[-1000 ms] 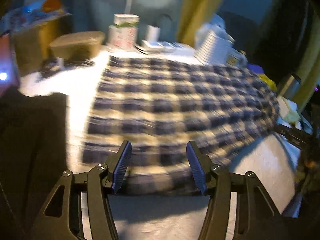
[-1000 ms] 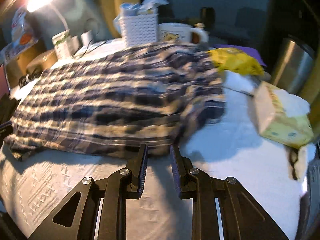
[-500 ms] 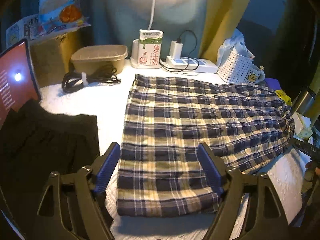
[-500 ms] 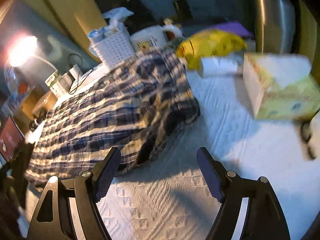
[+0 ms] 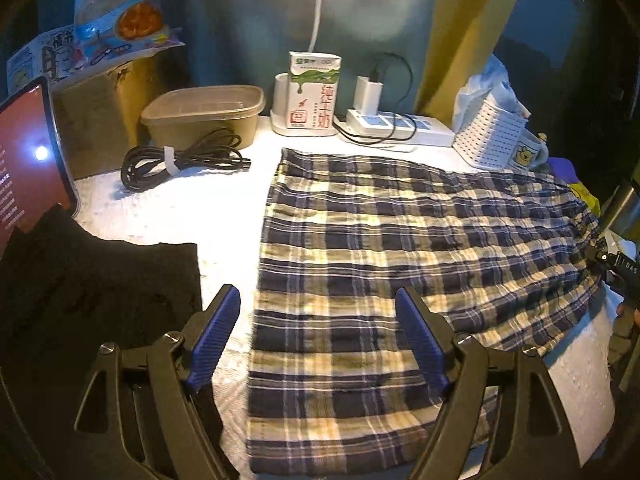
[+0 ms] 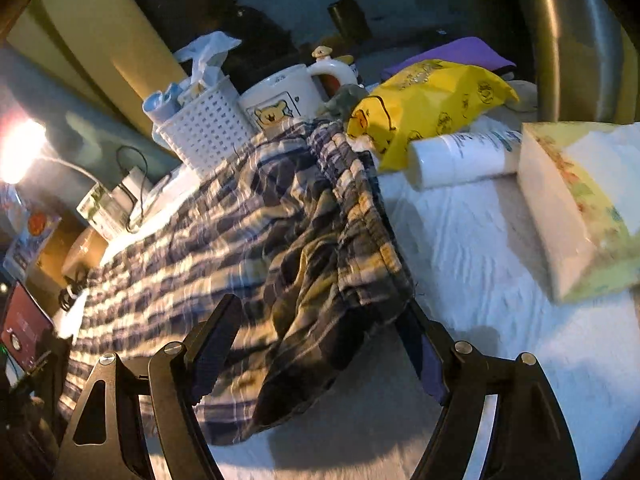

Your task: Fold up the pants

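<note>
The blue and cream plaid pants (image 5: 384, 264) lie spread flat across the white table, leg hems near me in the left wrist view and waistband at the right. My left gripper (image 5: 320, 340) is open and empty, held above the hem end. In the right wrist view the pants (image 6: 248, 232) show their gathered waistband (image 6: 360, 216) bunched up. My right gripper (image 6: 320, 344) is open, with the waistband corner lying between its fingers.
A black garment (image 5: 96, 292) lies at the left by a tablet (image 5: 24, 160). A cable coil (image 5: 180, 160), tub (image 5: 204, 112), milk carton (image 5: 314, 92), power strip (image 5: 400, 126) and white basket (image 5: 488, 136) line the back. A yellow bag (image 6: 428, 104), bottle (image 6: 460, 156) and tissue pack (image 6: 580, 208) sit right.
Both grippers opened wide. The left one rose and pulled back from the hem. The right one swung round to the waistband end and moved in on its corner.
</note>
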{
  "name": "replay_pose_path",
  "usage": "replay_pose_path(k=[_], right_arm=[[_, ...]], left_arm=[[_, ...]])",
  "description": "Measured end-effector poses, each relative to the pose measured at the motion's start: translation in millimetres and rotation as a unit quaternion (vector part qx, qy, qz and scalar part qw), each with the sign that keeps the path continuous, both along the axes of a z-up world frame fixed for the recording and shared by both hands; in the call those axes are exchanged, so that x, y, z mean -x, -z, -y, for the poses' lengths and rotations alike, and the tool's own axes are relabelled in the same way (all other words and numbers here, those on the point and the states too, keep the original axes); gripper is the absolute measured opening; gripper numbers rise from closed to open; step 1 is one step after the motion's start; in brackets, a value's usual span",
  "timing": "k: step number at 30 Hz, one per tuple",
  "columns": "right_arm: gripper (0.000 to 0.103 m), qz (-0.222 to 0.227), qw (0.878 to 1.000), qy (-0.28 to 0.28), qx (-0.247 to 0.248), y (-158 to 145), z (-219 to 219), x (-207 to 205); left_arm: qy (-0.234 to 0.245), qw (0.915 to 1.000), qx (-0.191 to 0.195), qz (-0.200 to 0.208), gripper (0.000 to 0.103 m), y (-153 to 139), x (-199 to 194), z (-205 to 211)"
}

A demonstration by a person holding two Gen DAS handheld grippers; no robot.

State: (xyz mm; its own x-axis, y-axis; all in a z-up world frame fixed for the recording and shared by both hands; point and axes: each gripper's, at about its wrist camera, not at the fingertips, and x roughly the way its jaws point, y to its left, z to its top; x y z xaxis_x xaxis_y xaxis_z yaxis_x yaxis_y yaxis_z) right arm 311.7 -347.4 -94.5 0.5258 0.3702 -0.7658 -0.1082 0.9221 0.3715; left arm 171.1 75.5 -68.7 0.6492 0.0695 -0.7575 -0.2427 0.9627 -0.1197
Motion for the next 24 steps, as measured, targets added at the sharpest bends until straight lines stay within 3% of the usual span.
replay_pose_path(k=[2, 6, 8, 9, 11, 14, 24], right_arm=[[0.079, -0.003, 1.000, 0.004, -0.023, 1, 5, -4], [0.051, -0.010, 0.998, 0.029, -0.050, 5, 14, -12], [0.041, -0.020, 0.996, 0.033, -0.075, 9, 18, -16], [0.031, -0.025, 0.995, 0.037, -0.089, 11, 22, -17], [0.022, -0.029, 0.993, 0.043, -0.107, 12, 27, -16], [0.018, -0.013, 0.994, 0.049, -0.094, 1, 32, -11], [0.017, 0.042, 0.998, 0.038, -0.036, -54, 34, 7]], left_arm=[[-0.003, 1.0000, 0.000, -0.001, 0.080, 1, 0, -3], [-0.004, 1.0000, -0.001, 0.001, 0.080, 1, 2, -7], [-0.004, 1.0000, -0.002, 0.005, 0.080, -2, 4, -8], [-0.003, 1.0000, -0.003, 0.007, 0.080, -3, 5, -8], [-0.003, 0.9999, -0.004, 0.010, 0.080, -5, 8, -10], [-0.005, 0.9999, -0.005, 0.014, 0.080, -8, 14, -17], [-0.002, 0.9998, 0.002, 0.020, 0.080, -7, 27, -23]])
